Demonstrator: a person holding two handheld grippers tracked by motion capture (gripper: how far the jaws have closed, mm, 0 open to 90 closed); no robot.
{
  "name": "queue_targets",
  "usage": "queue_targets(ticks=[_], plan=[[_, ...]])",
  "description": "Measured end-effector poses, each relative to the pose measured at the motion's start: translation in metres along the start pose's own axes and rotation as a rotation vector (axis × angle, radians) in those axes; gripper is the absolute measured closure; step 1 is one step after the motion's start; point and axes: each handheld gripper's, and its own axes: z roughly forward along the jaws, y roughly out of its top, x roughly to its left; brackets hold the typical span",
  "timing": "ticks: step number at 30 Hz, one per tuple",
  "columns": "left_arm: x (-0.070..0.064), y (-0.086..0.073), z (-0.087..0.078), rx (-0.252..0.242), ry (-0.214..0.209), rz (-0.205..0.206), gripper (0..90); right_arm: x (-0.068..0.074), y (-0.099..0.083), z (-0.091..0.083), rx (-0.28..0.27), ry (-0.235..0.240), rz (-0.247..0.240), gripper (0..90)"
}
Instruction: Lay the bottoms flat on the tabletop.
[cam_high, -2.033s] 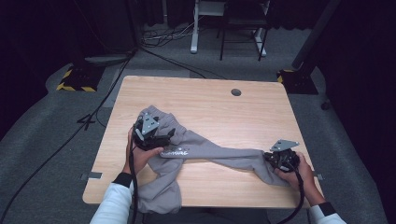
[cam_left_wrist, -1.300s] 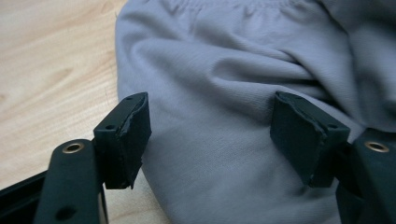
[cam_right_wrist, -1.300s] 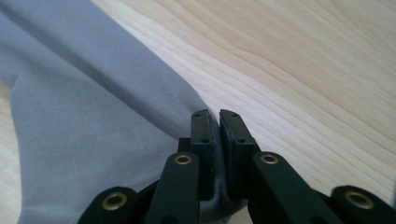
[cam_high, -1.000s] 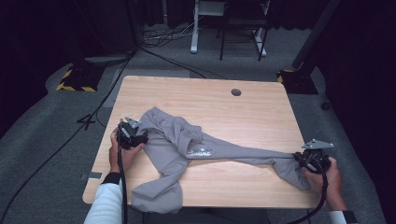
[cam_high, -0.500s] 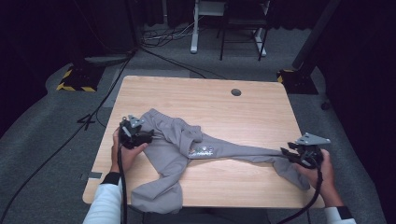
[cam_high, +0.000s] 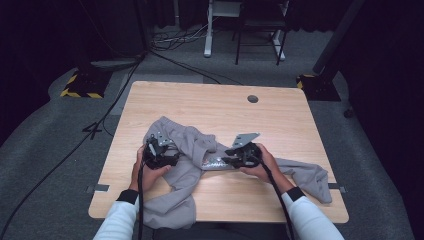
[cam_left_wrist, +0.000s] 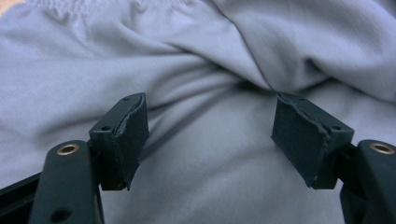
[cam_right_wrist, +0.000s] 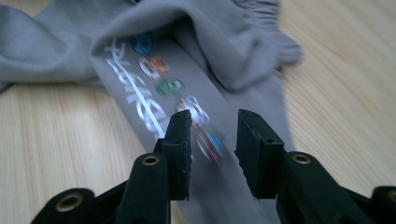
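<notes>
A pair of grey trousers (cam_high: 192, 145) lies crumpled on the wooden table (cam_high: 210, 100). One leg (cam_high: 307, 175) runs off to the right and the other (cam_high: 172, 207) hangs over the front edge. My left gripper (cam_high: 171, 156) rests over the bunched waist part, open, with grey cloth (cam_left_wrist: 210, 56) beneath and between its wide-set pads (cam_left_wrist: 128, 135). My right gripper (cam_high: 226, 160) sits at the middle of the trousers, open by a narrow gap. In the right gripper view its tips (cam_right_wrist: 212, 135) hover just over a coloured print with white lettering (cam_right_wrist: 163, 88).
A round cable hole (cam_high: 252, 98) is in the table's far right part. Bare wood lies along the far half and the left side. Desk legs and cables (cam_high: 210, 45) stand on the grey floor beyond the table.
My right gripper has left the leg's end near the right edge and moved left to the print at the middle. The left gripper has shifted slightly right onto the cloth.
</notes>
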Motion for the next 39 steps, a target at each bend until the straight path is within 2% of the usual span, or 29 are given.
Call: queue_targets(ticks=[3, 4, 6, 7, 9, 12, 16, 19, 21, 24, 27, 28, 29, 31, 33, 34, 35, 37, 39], plan=[[-0.004, -0.002, -0.002, 0.001, -0.001, 0.024, 27.2, 0.002, 0.010, 0.018, 0.027, 0.001, -0.014, 63.2], [-0.005, -0.002, -0.003, 0.002, -0.016, 0.036, 27.4, 0.001, 0.012, 0.023, 0.034, 0.013, -0.013, 62.1], [-0.008, -0.004, -0.004, 0.001, -0.038, 0.035, 27.9, 0.000, 0.014, 0.031, 0.073, 0.007, -0.027, 61.1], [-0.009, -0.004, -0.005, -0.001, -0.031, 0.036, 27.9, -0.001, 0.015, 0.034, 0.085, 0.012, -0.032, 65.9], [-0.010, -0.005, -0.006, 0.002, -0.033, 0.039, 27.9, 0.000, 0.015, 0.035, 0.086, 0.023, -0.032, 75.5], [-0.011, -0.009, -0.007, -0.013, -0.040, 0.028, 27.9, 0.004, 0.014, 0.035, 0.103, 0.026, -0.072, 84.6], [-0.009, -0.011, -0.009, -0.015, -0.033, 0.042, 27.9, 0.005, 0.014, 0.032, 0.105, 0.015, -0.094, 86.7], [-0.006, -0.013, -0.011, -0.020, -0.030, 0.036, 27.8, 0.001, 0.016, 0.022, 0.084, -0.017, -0.079, 86.8], [-0.003, -0.015, -0.012, -0.018, -0.026, 0.029, 27.9, -0.007, 0.016, 0.012, 0.066, -0.064, -0.054, 86.7], [-0.001, -0.017, -0.016, -0.009, 0.004, 0.036, 27.9, -0.022, 0.015, -0.007, 0.024, -0.147, 0.015, 86.7], [0.004, -0.019, -0.018, -0.001, 0.004, 0.037, 27.9, -0.040, 0.009, -0.021, 0.033, -0.244, 0.059, 87.2], [0.006, -0.020, -0.018, -0.001, -0.002, 0.035, 27.9, -0.051, 0.004, -0.027, 0.040, -0.270, 0.092, 87.3], [0.008, -0.021, -0.019, 0.002, -0.019, 0.024, 27.8, -0.057, 0.000, -0.030, 0.047, -0.283, 0.112, 87.2], [0.012, -0.021, -0.019, 0.005, -0.041, 0.020, 27.8, -0.075, -0.011, -0.036, 0.055, -0.273, 0.184, 89.2], [0.016, -0.022, -0.020, 0.012, -0.021, 0.014, 27.8, -0.087, -0.019, -0.039, 0.088, -0.340, 0.222, 89.1], [0.018, -0.022, -0.021, 0.014, -0.026, 0.010, 27.8, -0.097, -0.026, -0.041, 0.089, -0.319, 0.277, 89.1], [0.020, -0.023, -0.021, 0.017, -0.044, -0.021, 27.8, -0.102, -0.030, -0.042, 0.084, -0.319, 0.305, 89.1], [0.023, -0.024, -0.022, 0.029, -0.058, -0.033, 27.8, -0.110, -0.038, -0.043, 0.119, -0.348, 0.328, 89.1], [0.024, -0.026, -0.025, 0.037, -0.056, -0.022, 27.8, -0.116, -0.047, -0.042, 0.149, -0.376, 0.342, 89.0]])
